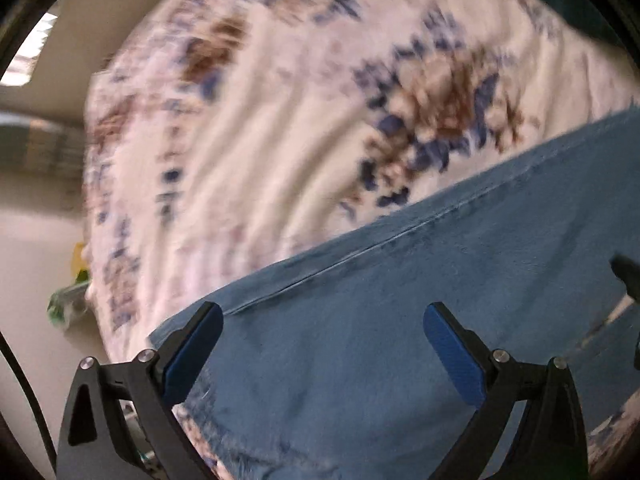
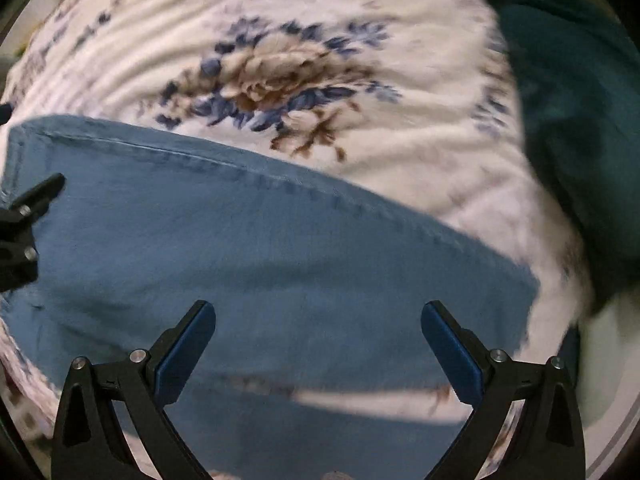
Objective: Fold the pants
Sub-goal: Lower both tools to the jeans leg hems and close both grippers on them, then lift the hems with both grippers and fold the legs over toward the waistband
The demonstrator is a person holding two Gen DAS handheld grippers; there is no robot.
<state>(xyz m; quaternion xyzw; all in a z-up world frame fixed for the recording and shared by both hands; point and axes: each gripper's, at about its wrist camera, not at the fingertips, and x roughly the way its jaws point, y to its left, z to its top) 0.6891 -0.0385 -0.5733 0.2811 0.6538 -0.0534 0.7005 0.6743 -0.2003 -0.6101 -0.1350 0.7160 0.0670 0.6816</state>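
My blue jeans (image 2: 280, 248) lie flat across the floral blanket (image 2: 280, 60). My left tongs (image 1: 322, 324) and right tongs (image 2: 318, 320) both hang over the denim, jaws wide, holding nothing. To fold cleanly I'd pinch both layers at matching edges (the frayed hem, I think; it's blurred) and lift evenly.

Both wrist views close above, facing down, sharing pants (image 1: 420, 340) (image 2: 260, 248) and floral blanket (image 1: 260, 120) (image 2: 320, 20)
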